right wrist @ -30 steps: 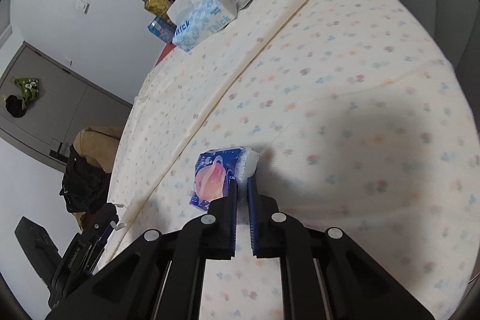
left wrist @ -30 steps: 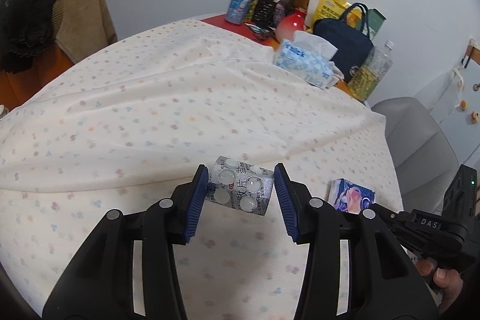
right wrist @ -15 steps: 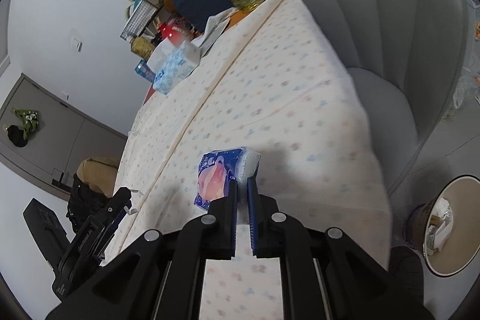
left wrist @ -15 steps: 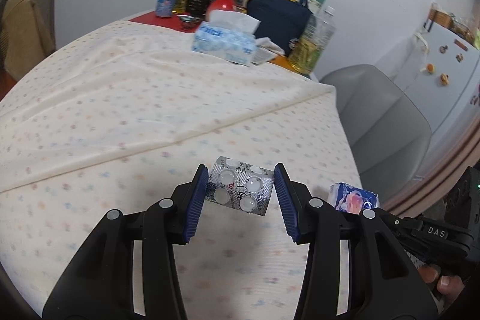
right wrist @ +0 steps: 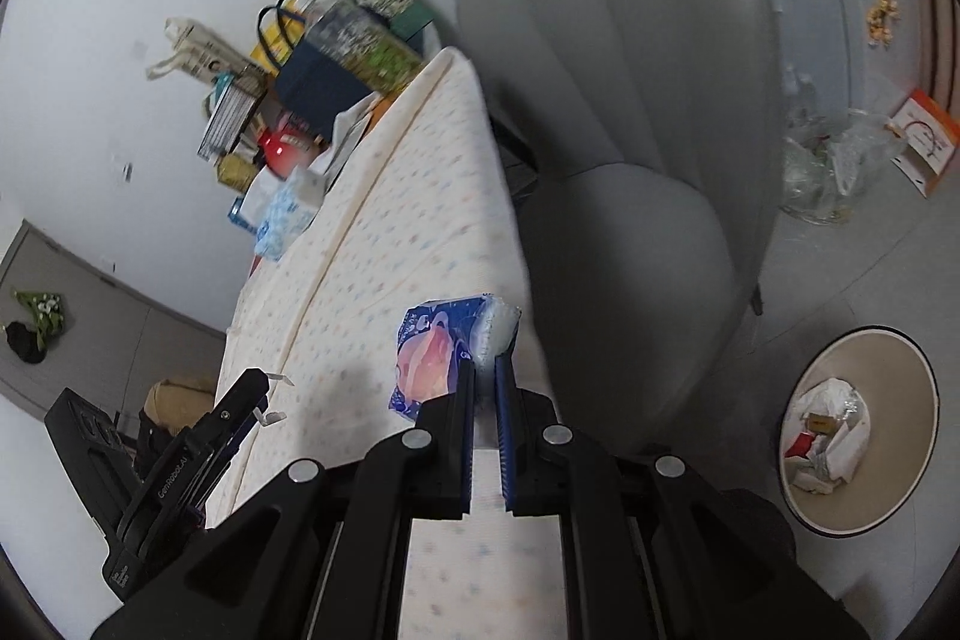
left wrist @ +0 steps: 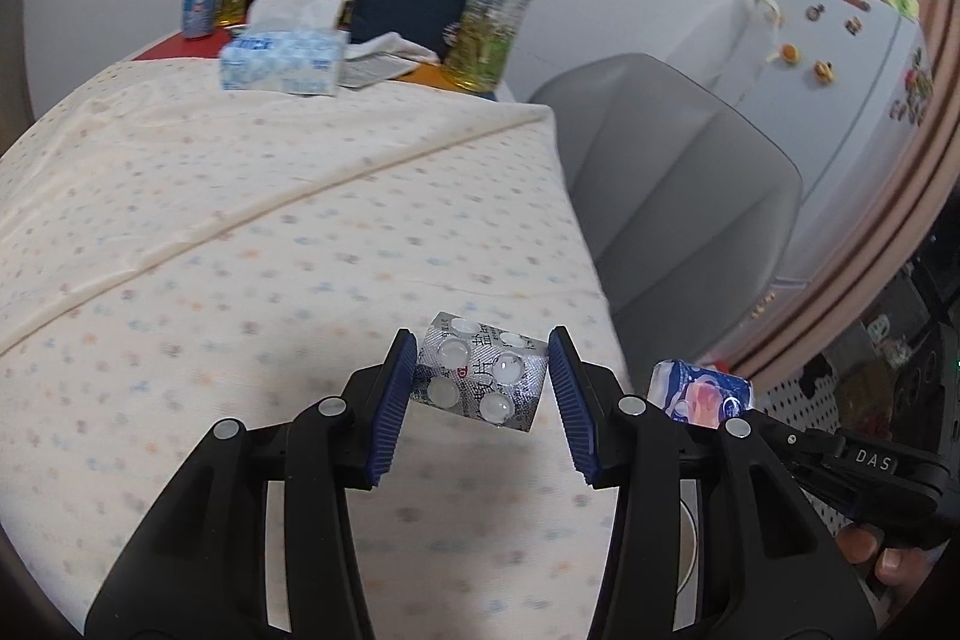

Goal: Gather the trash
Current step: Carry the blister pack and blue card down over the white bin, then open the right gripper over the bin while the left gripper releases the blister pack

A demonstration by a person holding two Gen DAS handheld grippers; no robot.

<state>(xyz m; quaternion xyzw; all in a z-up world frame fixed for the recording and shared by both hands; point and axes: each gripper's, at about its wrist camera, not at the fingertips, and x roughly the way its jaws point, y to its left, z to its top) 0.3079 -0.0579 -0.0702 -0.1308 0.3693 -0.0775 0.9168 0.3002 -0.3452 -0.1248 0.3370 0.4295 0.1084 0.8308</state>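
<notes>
Left gripper holds a pill blister pack between its fingers, above the cloth-covered table. To its right, the right gripper pinches a tissue packet near the table's edge. At the table's far end stand a tissue box, a drink can, a tote bag and a bottle. A chair stands beside the table; a waste bin holding crumpled trash sits on the floor to its right.
</notes>
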